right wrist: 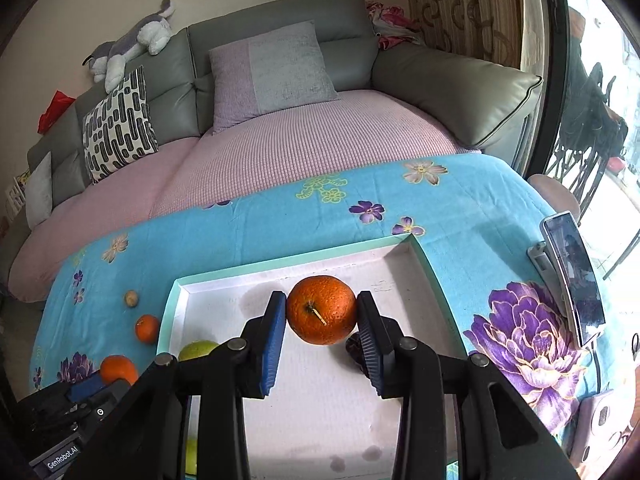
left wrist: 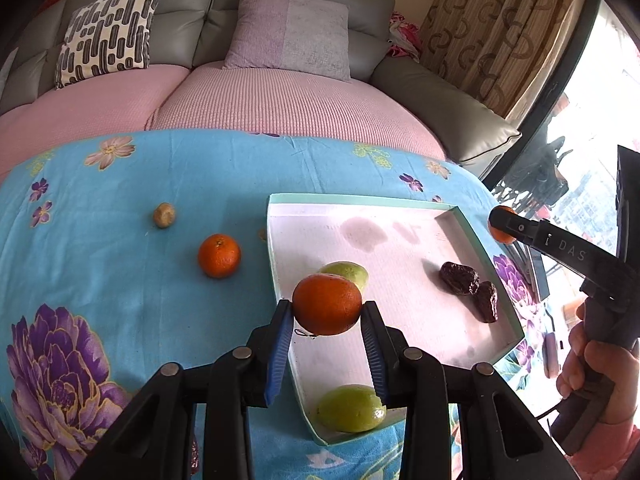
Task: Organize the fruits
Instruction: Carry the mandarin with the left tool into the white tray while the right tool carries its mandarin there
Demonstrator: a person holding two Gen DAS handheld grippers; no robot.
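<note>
My left gripper is shut on an orange, held above the near left edge of the white tray. My right gripper is shut on a second orange over the tray's middle. In the left wrist view the right gripper shows at the far right with its orange. Inside the tray lie two green fruits and two dark dates. A loose orange and a small brown fruit rest on the blue floral cloth.
The table wears a blue floral cloth. A grey sofa with a pink cover and cushions stands behind it. A phone on a stand sits at the table's right edge. A person's hand grips the right tool.
</note>
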